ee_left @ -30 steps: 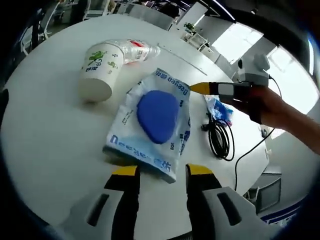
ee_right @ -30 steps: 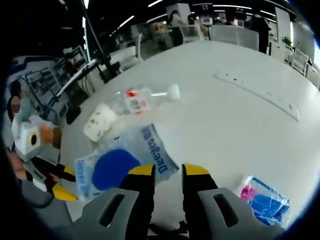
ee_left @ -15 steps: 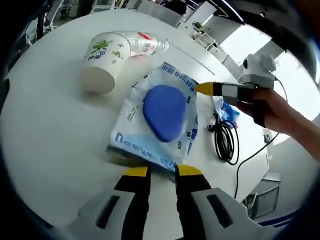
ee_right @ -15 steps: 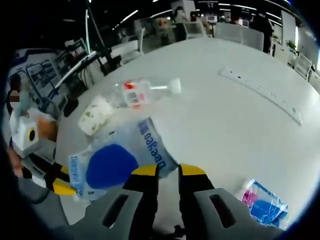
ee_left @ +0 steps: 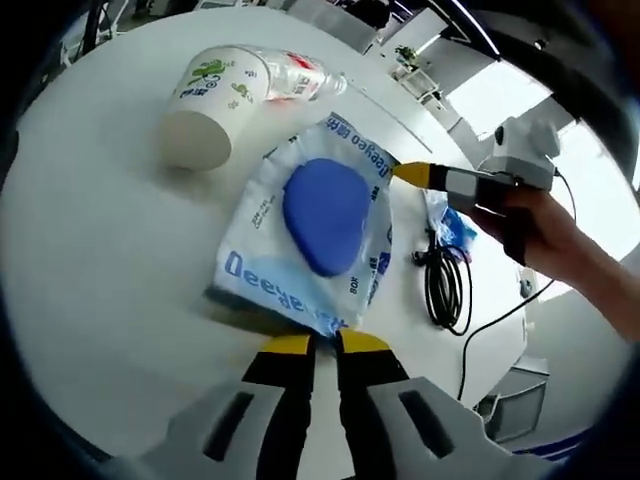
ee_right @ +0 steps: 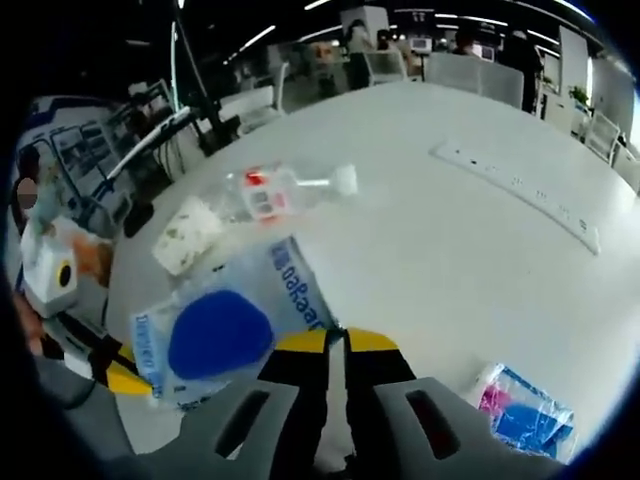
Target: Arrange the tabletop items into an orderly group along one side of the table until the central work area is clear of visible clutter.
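The left tongs (ee_left: 315, 344) are nearly pressed together on the near edge of the wipes pack (ee_left: 315, 235) mid-table (ee_left: 90, 290); the right tongs (ee_right: 335, 341) pinch its far corner; paper cup (ee_left: 203, 112) and bottle (ee_left: 295, 78) lie beyond.

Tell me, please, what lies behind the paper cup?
A clear plastic bottle lies on its side behind the paper cup. The cup covers the bottle's lower end.
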The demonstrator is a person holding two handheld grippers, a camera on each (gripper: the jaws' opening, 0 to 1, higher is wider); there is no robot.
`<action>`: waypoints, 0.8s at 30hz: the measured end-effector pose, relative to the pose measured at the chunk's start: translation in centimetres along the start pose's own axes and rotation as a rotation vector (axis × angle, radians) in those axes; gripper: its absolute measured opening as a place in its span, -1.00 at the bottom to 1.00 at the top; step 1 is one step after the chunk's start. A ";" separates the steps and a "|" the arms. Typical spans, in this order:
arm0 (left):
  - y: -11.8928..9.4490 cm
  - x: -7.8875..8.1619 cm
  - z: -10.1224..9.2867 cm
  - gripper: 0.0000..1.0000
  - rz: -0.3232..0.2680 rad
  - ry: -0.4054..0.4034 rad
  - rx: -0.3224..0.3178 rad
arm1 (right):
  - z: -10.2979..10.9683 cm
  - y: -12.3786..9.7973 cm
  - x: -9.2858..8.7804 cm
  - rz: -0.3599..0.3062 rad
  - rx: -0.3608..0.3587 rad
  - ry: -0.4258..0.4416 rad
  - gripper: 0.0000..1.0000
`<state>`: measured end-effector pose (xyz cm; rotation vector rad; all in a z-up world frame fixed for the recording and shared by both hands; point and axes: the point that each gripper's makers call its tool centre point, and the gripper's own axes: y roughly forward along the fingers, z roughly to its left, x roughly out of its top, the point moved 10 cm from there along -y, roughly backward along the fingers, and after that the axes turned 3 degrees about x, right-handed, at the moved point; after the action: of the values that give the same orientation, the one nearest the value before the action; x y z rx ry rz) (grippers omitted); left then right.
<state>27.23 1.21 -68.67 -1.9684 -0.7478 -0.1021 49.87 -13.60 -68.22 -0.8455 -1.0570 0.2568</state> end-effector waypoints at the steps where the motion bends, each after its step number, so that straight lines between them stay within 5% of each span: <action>1: 0.0 0.0 0.0 -0.94 0.001 0.005 -0.002 | 0.1 -0.1 -0.1 0.000 -0.001 0.001 -0.97; 24: -0.5 0.2 -0.5 -1.00 -0.010 0.071 -0.028 | 2.1 -5.3 -1.9 -0.057 -0.039 0.041 -1.00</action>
<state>27.27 1.04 -67.98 -1.9767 -0.7133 -0.1884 46.09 -17.22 -65.18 -0.8514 -1.0488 0.1704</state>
